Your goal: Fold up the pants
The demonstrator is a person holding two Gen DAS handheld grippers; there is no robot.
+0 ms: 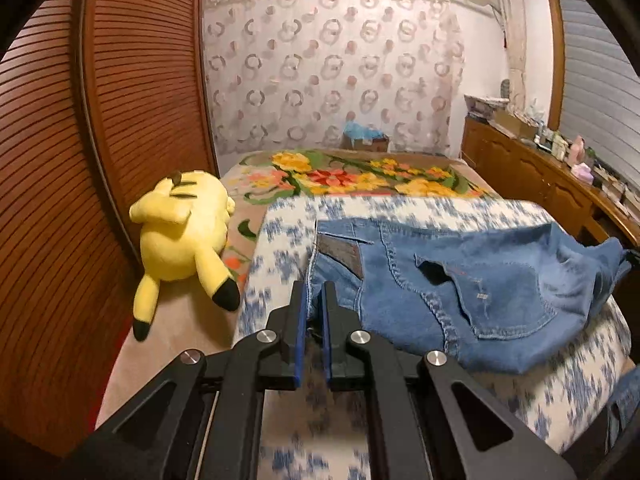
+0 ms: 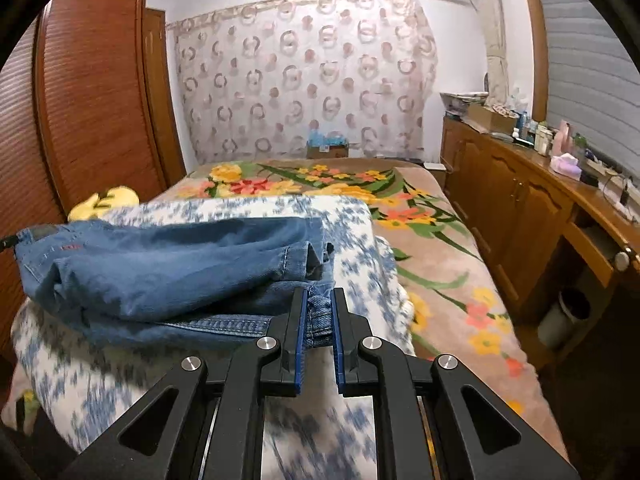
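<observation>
1. A bed [image 2: 440, 216] fills the room from front to back, covered by a beige blanket with yellow, red and green flowers. A tall reddish-brown slatted wooden wardrobe [image 1: 100, 120] stands along one side, and a long brown wooden cabinet [image 2: 500, 184] crowded with small bottles and boxes runs along the other.
2. A thick white quilt with blue blotches [image 1: 288, 216] lies folded on the near part of the bed, forming a raised pad.
3. A pair of faded blue denim pants [image 1: 480, 292] lies on top of that quilt. The waist end, with a back pocket and a dark patch, shows in the left wrist view; the hemmed leg ends show in the right wrist view.
4. The pants look already doubled over, with layers stacked and one leg hem bulging open. By my reading, one fold is made; the layers are not yet flattened, and at least one more fold seems left.
5. A yellow plush toy with black-tipped ears [image 1: 184, 236] lies beside the quilt, near the wardrobe.
6. The left gripper [image 1: 313, 292], black with blue pads, is pressed together on the waistband edge of the pants.
7. The right gripper [image 2: 320, 300] pinches the stacked leg hems.
</observation>
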